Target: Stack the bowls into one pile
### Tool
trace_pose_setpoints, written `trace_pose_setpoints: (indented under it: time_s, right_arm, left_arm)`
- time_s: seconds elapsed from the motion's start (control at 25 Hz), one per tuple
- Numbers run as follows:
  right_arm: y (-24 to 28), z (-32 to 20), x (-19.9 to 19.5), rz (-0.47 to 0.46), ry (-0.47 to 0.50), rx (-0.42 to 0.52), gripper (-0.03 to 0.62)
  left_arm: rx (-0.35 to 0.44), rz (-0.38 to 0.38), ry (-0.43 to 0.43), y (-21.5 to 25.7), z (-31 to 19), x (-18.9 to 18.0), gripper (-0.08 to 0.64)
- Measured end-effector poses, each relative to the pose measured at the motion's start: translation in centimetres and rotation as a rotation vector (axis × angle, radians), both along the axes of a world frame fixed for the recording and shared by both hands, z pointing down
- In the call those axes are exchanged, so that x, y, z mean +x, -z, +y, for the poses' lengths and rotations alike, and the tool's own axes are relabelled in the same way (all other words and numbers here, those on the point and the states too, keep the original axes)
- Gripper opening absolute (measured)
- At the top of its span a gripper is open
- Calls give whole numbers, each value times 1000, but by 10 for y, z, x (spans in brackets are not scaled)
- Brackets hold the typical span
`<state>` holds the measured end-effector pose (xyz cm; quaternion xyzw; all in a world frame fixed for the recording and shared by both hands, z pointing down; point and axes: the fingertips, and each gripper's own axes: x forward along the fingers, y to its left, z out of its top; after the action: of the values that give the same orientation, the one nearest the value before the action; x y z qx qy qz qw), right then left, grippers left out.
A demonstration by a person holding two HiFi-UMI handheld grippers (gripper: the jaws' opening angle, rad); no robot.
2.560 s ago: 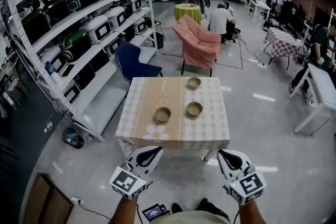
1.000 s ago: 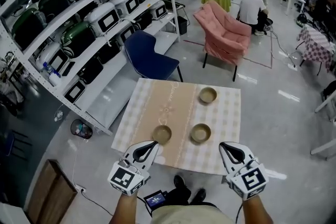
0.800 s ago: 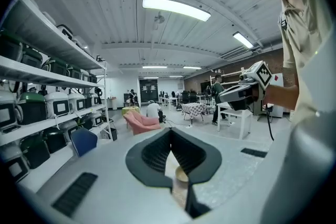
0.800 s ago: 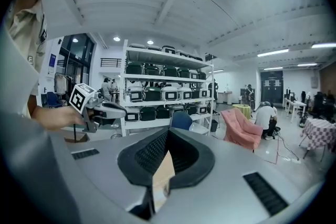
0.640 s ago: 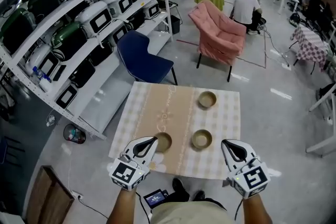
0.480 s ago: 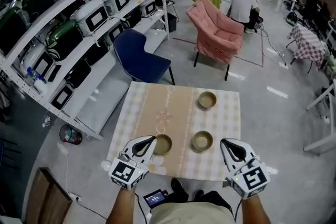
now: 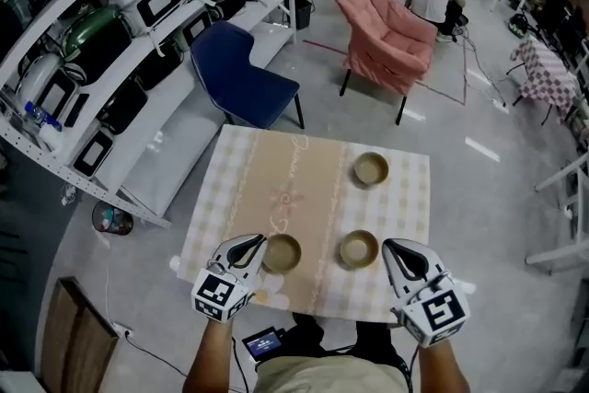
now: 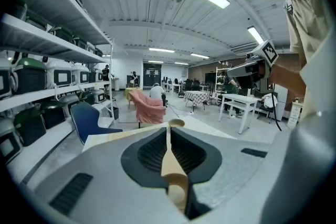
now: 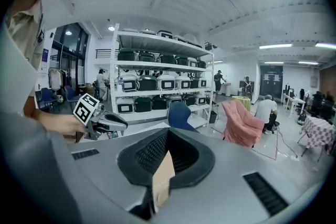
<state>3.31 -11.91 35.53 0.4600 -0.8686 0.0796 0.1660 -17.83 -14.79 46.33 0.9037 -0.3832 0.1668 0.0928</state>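
Note:
Three tan bowls stand apart on the checked tablecloth [image 7: 213, 198]: a near-left bowl [image 7: 282, 252], a near-right bowl [image 7: 359, 248] and a far bowl [image 7: 371, 168]. My left gripper [image 7: 250, 246] is shut and empty, its tip just left of the near-left bowl at the table's front edge. My right gripper [image 7: 400, 251] is shut and empty, just right of the near-right bowl. In the left gripper view the shut left gripper [image 8: 169, 128] points along the beige runner toward the far bowl [image 8: 176, 123]. The right gripper view shows the shut right gripper [image 9: 167, 135] and the left gripper [image 9: 102, 122] off to the left.
A blue chair [image 7: 241, 74] stands behind the table's far left corner, a pink armchair [image 7: 391, 32] behind its far right. A white rack of appliances [image 7: 110, 23] runs along the left. A small screen device [image 7: 264, 343] lies on the floor by my feet.
Both grippers have come forward and down to the table's front edge. The left one has closed in beside the near-left bowl. The bowls have not moved.

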Motion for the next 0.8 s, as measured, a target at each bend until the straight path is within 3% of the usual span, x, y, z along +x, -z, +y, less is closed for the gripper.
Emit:
trace_pose_setpoints:
  time_s: [0.48,0.8]
  right_arm:
    - [-90,-61,1,34,152,-133,3]
    - [-131,-89,-1,62,208,-198,3]
  left_arm:
    - [-234,-50,170,-151,-20,-14,74]
    - [-331,-113,253,-214,-23,-27,74]
